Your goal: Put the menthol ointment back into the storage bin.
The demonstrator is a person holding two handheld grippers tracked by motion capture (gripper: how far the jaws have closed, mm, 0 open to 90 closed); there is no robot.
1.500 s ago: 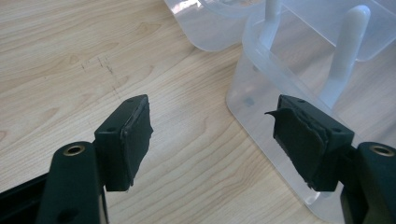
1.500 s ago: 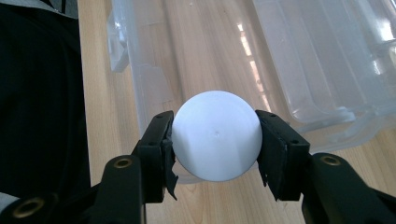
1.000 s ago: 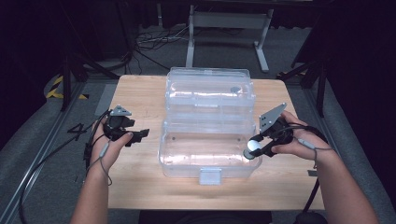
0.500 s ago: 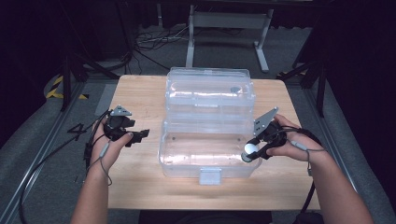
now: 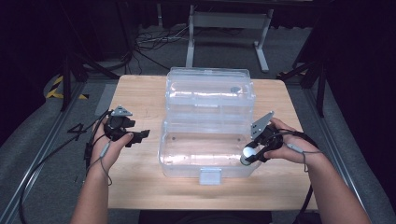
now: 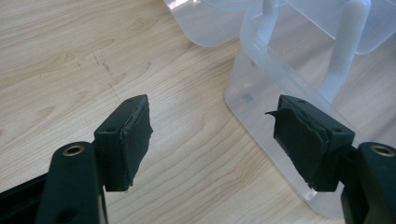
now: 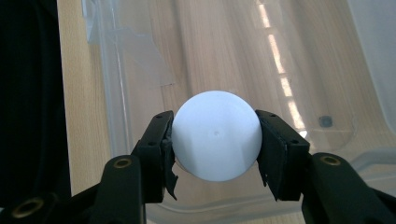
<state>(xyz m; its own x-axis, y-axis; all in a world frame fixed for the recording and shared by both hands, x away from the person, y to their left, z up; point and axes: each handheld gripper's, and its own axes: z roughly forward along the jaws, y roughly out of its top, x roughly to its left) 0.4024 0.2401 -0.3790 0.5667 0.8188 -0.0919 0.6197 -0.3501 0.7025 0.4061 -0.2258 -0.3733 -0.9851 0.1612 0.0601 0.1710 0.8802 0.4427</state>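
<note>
The left gripper [image 5: 142, 135] hovered over the wooden table [image 5: 140, 93], just left of the clear plastic box [image 5: 208, 144], its jaws apart with nothing between them. The box stood open at the table's centre, lid [image 5: 210, 91] folded back, with a latch [image 5: 209, 176] on its near wall. The right gripper [image 7: 215, 142] was clamped on a white ball [image 7: 215, 134], smooth, matte and round, held at the box's right end, over its interior.
</note>
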